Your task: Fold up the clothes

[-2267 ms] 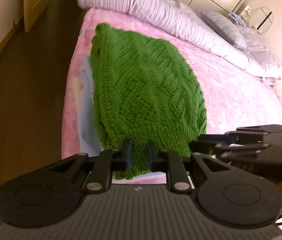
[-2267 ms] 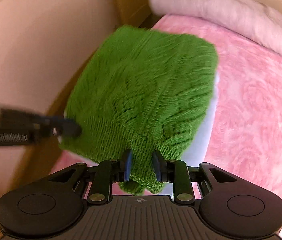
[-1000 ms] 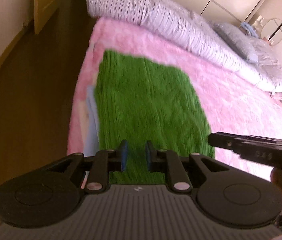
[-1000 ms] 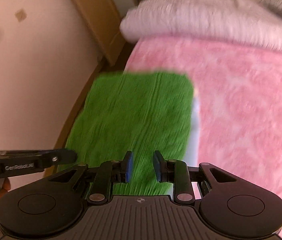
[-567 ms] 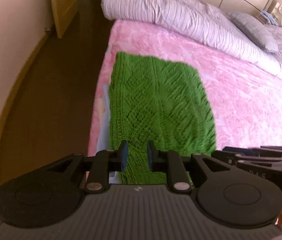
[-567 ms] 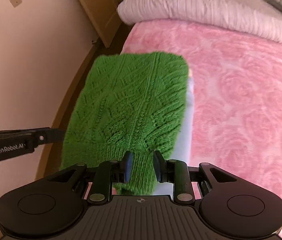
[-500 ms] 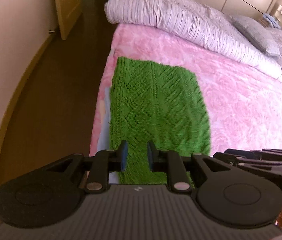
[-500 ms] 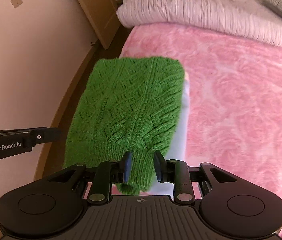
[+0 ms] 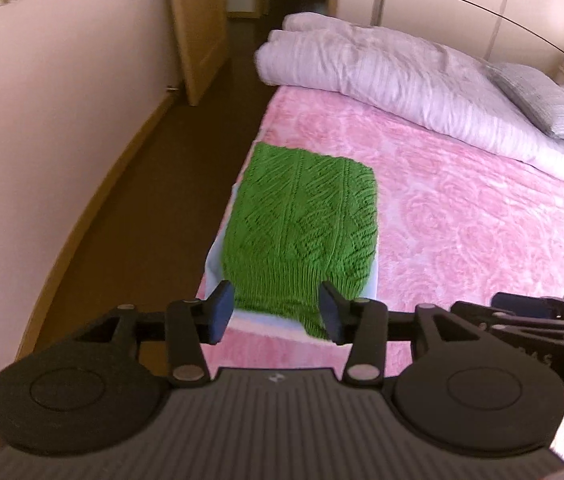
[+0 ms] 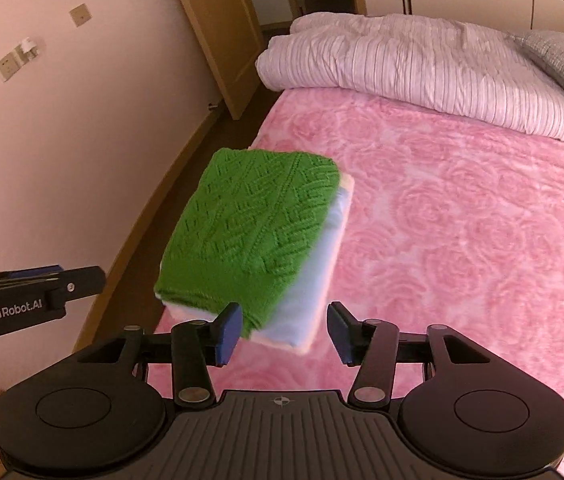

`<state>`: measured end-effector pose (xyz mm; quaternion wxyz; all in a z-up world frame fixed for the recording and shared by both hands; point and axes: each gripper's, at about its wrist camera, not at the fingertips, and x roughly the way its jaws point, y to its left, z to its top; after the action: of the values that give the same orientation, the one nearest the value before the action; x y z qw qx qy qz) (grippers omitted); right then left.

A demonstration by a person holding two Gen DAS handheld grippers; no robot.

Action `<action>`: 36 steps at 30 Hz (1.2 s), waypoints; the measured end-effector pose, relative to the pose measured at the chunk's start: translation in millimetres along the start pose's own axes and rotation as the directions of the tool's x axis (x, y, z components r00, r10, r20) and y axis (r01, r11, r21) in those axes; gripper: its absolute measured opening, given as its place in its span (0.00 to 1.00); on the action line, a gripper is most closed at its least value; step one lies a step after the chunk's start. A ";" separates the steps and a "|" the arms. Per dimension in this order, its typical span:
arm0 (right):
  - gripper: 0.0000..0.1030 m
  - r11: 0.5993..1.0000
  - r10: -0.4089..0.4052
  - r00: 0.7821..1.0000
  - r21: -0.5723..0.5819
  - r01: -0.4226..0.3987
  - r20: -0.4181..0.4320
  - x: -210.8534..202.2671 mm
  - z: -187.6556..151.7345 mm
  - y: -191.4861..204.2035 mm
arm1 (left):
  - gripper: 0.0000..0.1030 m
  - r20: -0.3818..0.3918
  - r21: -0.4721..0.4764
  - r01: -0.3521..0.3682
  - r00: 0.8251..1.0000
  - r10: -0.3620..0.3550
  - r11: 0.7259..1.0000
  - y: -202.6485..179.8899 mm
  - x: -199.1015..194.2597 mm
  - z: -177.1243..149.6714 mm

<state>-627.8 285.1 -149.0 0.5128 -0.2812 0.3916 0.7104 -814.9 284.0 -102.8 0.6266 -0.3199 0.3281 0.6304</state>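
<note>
The folded green cable-knit sweater (image 9: 302,236) now lies flat on a folded pale blue garment (image 10: 314,300) at the near corner of the pink rose-patterned bed cover (image 9: 482,232), close to the bed's edge by the floor. Half a second ago both grippers were pinching its ribbed hem; now the left gripper (image 9: 276,312) and the right gripper (image 10: 284,328) stand with jaws spread wide, holding nothing, raised and drawn back from the cloth. That release suggests the sweater's fold is finished and it has been stacked on the pile. A rolled lilac striped quilt (image 10: 422,64) lies well apart at the far side, with a grey pillow (image 9: 538,100) beside it. The next garment is not in view.
</note>
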 end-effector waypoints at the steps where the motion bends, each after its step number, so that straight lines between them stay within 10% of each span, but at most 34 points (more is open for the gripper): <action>1: 0.50 1.000 0.005 1.000 -0.008 -0.005 0.000 -5.1 -2.7 -3.4 | 0.43 0.001 -0.019 -0.016 1.000 0.016 1.000 -3.4 -5.4 -5.3; 8: 0.50 0.998 0.036 0.999 -0.057 -0.035 0.014 -37.6 -25.8 -17.4 | 0.46 0.021 -0.128 -0.104 0.994 0.107 0.986 -23.0 -33.0 -35.0; 17: 0.50 0.993 0.050 0.987 -0.109 -0.034 0.150 -85.3 -46.5 -4.7 | 0.43 0.144 -0.109 -0.030 0.989 0.046 0.994 -25.7 -90.2 -47.8; 36: 0.50 0.995 0.084 0.991 -0.058 -0.079 0.106 -129.5 -77.9 -18.5 | 0.39 0.095 -0.101 -0.058 0.993 0.067 0.993 -41.2 -133.0 -107.9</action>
<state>-569.5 156.6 -92.0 0.4961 -0.2396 0.3551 0.7553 -773.2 118.9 -57.6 0.6054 -0.3086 0.2753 0.6801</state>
